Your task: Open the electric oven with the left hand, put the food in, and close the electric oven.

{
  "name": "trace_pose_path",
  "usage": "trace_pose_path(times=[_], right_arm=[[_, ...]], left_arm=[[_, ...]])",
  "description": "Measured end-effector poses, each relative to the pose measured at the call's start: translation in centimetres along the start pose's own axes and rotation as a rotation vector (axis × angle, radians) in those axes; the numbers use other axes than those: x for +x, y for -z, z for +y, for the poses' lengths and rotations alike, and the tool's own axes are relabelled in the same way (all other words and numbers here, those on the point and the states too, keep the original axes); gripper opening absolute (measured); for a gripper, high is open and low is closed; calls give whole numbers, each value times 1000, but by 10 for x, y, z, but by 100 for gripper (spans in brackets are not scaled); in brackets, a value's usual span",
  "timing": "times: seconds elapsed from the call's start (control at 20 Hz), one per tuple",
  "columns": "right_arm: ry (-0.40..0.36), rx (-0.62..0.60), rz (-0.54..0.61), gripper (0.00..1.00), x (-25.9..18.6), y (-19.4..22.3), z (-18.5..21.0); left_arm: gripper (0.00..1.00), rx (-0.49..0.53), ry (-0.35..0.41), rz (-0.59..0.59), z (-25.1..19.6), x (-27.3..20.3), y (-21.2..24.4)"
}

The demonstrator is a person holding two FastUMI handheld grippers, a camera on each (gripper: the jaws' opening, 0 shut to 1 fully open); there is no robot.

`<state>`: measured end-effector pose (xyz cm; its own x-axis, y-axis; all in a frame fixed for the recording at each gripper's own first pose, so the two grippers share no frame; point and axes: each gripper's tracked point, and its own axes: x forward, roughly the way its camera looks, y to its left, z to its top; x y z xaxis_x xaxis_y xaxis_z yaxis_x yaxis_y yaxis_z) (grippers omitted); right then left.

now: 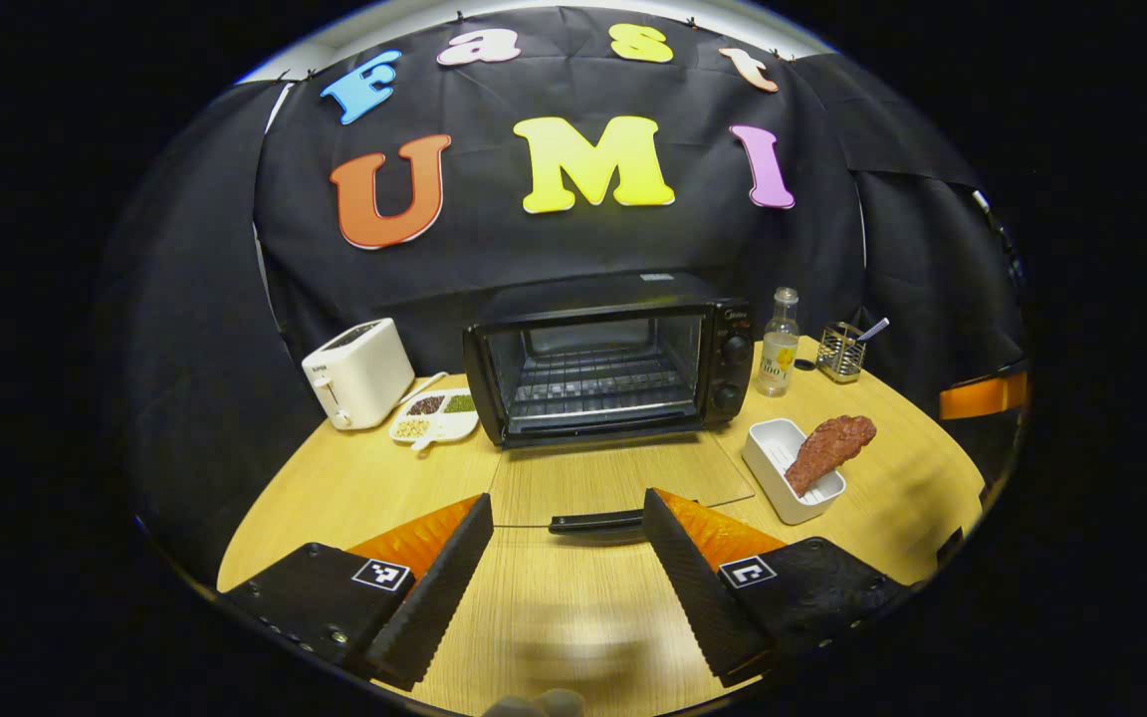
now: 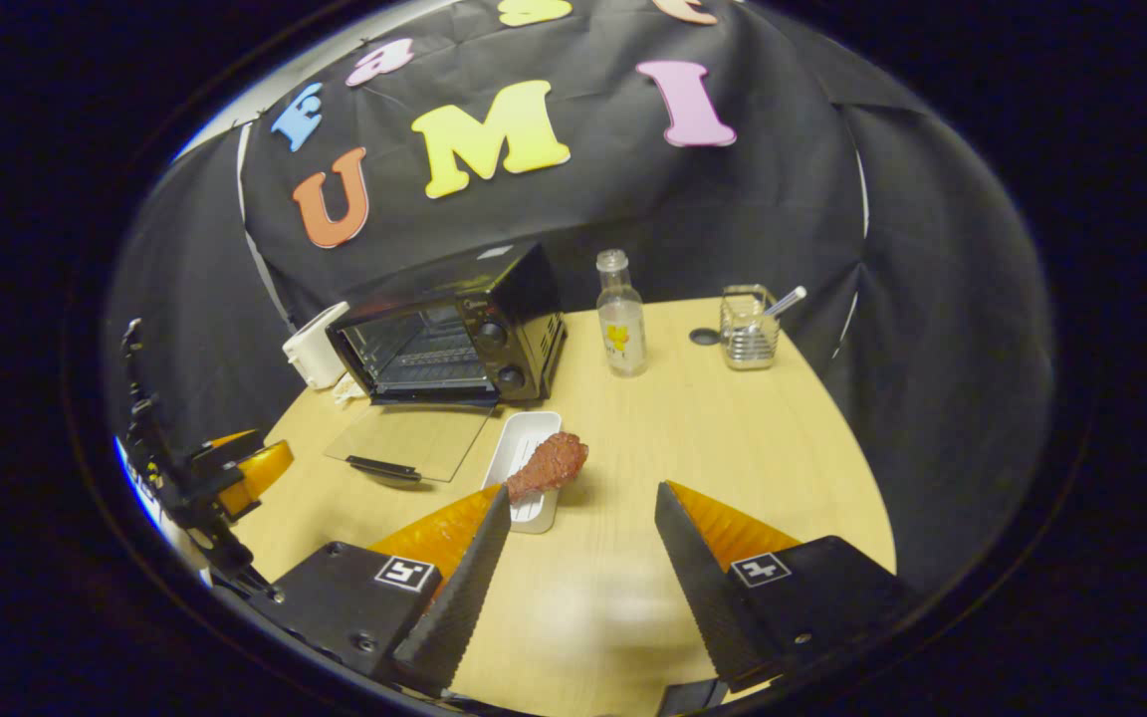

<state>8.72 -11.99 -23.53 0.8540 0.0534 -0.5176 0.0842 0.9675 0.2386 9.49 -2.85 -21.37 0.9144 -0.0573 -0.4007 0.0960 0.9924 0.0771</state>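
The black electric oven [image 1: 613, 363] stands at the back of the round wooden table with its glass door [image 1: 613, 478] folded down flat, the handle [image 1: 595, 521] toward me. My left gripper [image 1: 567, 513] is open just in front of that handle, touching nothing. A brown drumstick [image 1: 829, 450] leans out of a white dish [image 1: 778, 468] right of the door. In the right gripper view the oven [image 2: 454, 339] is at the left, and the drumstick [image 2: 547, 465] lies in the dish [image 2: 526, 453] just beyond my open right gripper [image 2: 583, 508]. The left gripper [image 2: 235, 463] shows at the far left.
A white toaster [image 1: 359, 373] and a divided plate of grains [image 1: 434, 415] stand left of the oven. A small glass bottle [image 1: 779, 349] and a wire holder [image 1: 840, 351] are at the back right. In the right gripper view the bottle [image 2: 621, 319] and holder [image 2: 748, 324] stand far behind.
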Motion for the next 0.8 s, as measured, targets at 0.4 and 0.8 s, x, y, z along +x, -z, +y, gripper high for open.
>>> trace_pose_path(times=[0.4, 0.8], right_arm=[[-209, 183, 192, 61, 90, 2, 8], [-327, 448, 339, 20, 110, 8, 19]], left_arm=[[96, 1, -52, -25, -26, -45, -30], [97, -55, -161, 30, -27, -76, -17]])
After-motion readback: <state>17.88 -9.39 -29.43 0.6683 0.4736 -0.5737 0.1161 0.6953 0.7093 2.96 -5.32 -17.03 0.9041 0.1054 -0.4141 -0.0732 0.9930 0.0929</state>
